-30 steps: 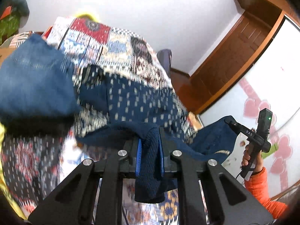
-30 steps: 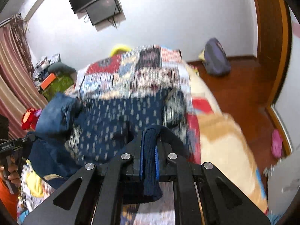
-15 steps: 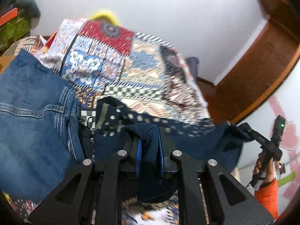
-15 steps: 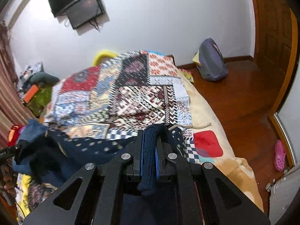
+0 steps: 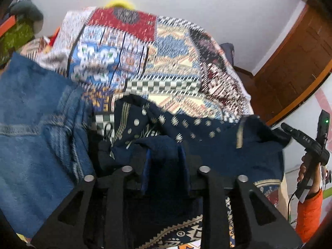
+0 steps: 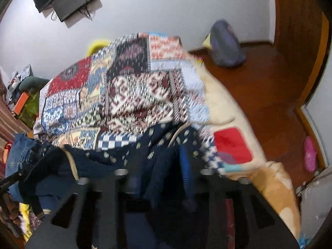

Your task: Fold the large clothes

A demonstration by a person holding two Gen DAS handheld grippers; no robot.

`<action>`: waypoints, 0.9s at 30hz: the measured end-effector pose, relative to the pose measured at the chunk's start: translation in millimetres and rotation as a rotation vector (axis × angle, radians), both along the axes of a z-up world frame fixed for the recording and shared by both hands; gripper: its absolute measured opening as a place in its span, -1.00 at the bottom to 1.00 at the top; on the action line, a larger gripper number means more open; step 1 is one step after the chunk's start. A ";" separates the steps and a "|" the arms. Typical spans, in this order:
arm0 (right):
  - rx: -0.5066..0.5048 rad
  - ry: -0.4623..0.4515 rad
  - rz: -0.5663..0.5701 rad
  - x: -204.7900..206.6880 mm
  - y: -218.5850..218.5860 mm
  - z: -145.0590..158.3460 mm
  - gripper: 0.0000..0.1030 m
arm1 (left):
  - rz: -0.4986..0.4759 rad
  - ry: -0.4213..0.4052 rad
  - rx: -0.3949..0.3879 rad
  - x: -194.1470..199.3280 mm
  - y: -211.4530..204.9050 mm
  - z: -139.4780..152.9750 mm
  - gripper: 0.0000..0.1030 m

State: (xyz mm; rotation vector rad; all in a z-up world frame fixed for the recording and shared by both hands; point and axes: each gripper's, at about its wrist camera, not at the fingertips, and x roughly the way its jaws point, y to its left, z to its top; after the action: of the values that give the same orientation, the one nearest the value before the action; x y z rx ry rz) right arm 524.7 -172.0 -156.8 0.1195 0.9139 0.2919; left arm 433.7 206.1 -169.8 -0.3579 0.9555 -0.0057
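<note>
Left gripper [image 5: 165, 161]: matte black frame, angular struts with triangular cut-outs, four round silver screw heads in a row, blue pads on inner faces of the fingers [image 5: 146, 166]. Right gripper [image 6: 168, 166]: same black build, silver screws, blue pad. Seen from left wrist view: black pistol-style handle, white lettering, green LED, thin black cable below; orange sleeve [image 5: 309, 213].

Colours and patterns on the bed

A navy garment [image 5: 207, 137] dotted with cream motifs is seen beside blue denim jeans [image 5: 31, 128]; the bedspread [image 5: 145, 58] is patched in red, blue, cream and black-and-white checks, and an orange sleeve [image 5: 309, 213] is shown.
</note>
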 end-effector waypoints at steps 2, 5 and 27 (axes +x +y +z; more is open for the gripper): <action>-0.001 -0.075 -0.011 -10.2 -3.2 20.0 0.33 | 0.032 -0.048 0.046 -7.6 0.5 18.1 0.16; 0.000 -0.135 0.006 -24.6 -5.9 43.2 0.38 | 0.071 -0.144 0.125 -24.0 -0.1 47.0 0.38; -0.072 0.026 0.326 -92.5 85.9 -48.5 0.48 | -0.177 0.073 0.104 -38.8 -98.5 -65.4 0.40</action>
State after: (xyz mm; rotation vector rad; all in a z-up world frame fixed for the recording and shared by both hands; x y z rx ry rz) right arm 432.2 -86.1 -205.4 -0.0942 0.9678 0.5601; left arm 394.9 107.5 -235.2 -0.1776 1.0527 -0.1039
